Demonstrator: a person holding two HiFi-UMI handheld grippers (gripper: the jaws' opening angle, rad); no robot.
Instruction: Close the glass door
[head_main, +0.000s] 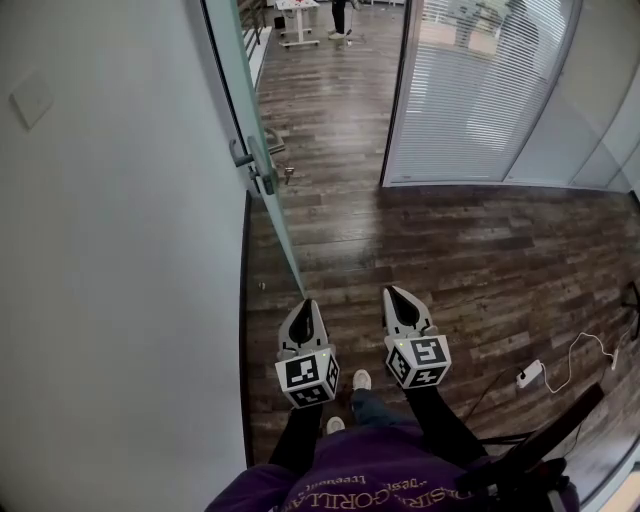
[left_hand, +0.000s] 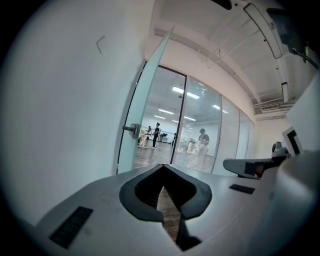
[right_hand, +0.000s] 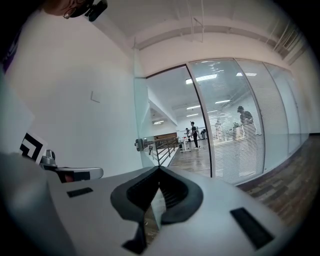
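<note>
A purple shirt (head_main: 380, 480) (the person's own) fills the bottom of the head view. Just beyond it both tools are held level and side by side. The left hand-held gripper (head_main: 308, 304) has its jaws together on nothing. The right hand-held gripper (head_main: 391, 292) looks likewise closed and empty.

The glass door (head_main: 244, 90) stands open at 11 o'clock, edge-on to the person and lying close along the white wall (head_main: 120, 250). Its handle (head_main: 262, 172) is well apart from both tools. The doorway it should fill opens at 12 o'clock, and a glass partition with blinds (head_main: 470, 90) is at 1 o'clock.

I judge this to be the approach step, with the door not yet touched. The next move calls for bringing one tool to the handle or the free edge, then swinging the door across toward 1 o'clock.
</note>
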